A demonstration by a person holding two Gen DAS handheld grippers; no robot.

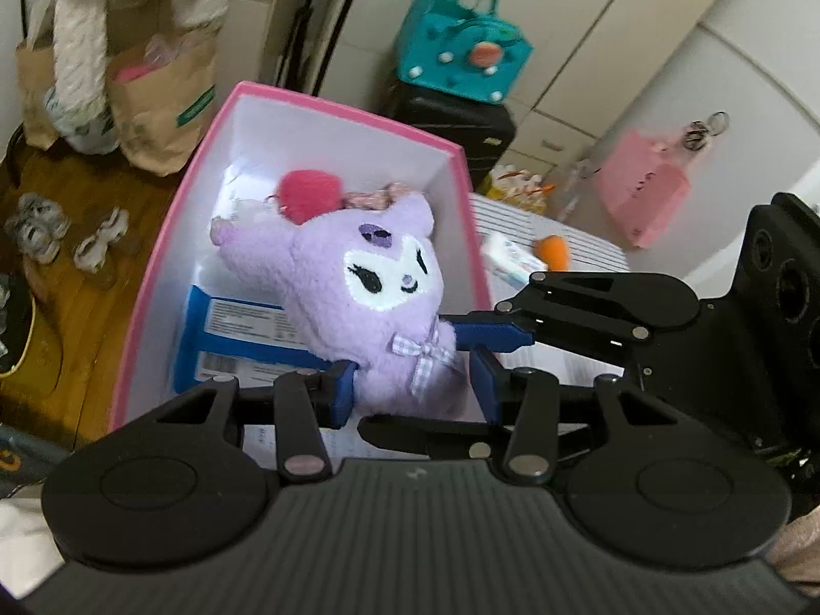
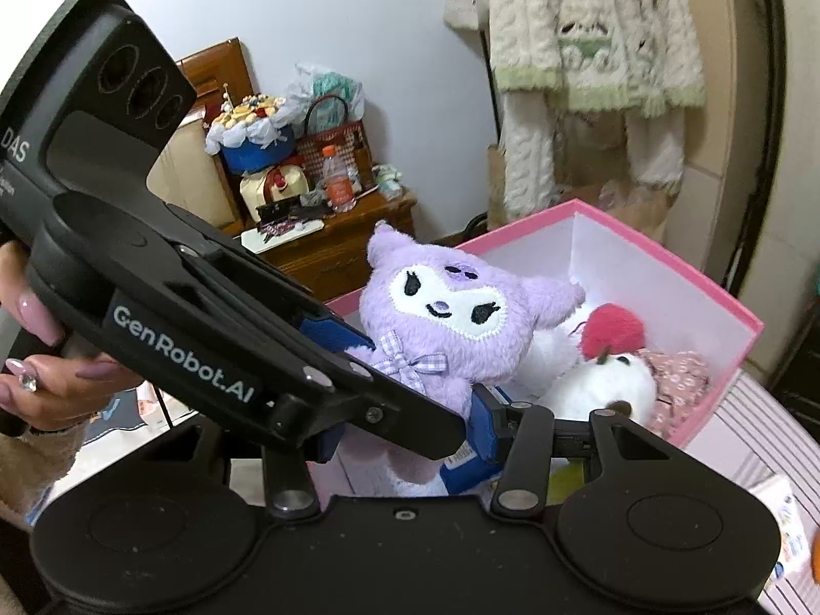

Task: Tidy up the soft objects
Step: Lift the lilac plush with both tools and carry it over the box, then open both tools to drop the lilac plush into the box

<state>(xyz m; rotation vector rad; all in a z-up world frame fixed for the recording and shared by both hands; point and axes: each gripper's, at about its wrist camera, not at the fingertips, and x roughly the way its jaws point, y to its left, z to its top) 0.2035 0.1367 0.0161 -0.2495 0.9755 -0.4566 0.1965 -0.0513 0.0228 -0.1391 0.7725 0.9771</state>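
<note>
While both claws pinch its lower body, the purple plush (image 1: 369,297) tilts head-first toward frame-centre pink box (image 1: 307,118); left claw (image 1: 415,384) and right claw (image 2: 410,425) are each closed on it.

The plush's (image 2: 441,307) lower body is hidden behind the left gripper (image 2: 405,400) in the right wrist view. The white toy (image 2: 605,384) in the box (image 2: 666,256) shows only partly, its face hidden. The blue packet's (image 1: 241,328) print is too small to read. The hanging sweater (image 2: 589,51) is cut off at the top edge.
</note>
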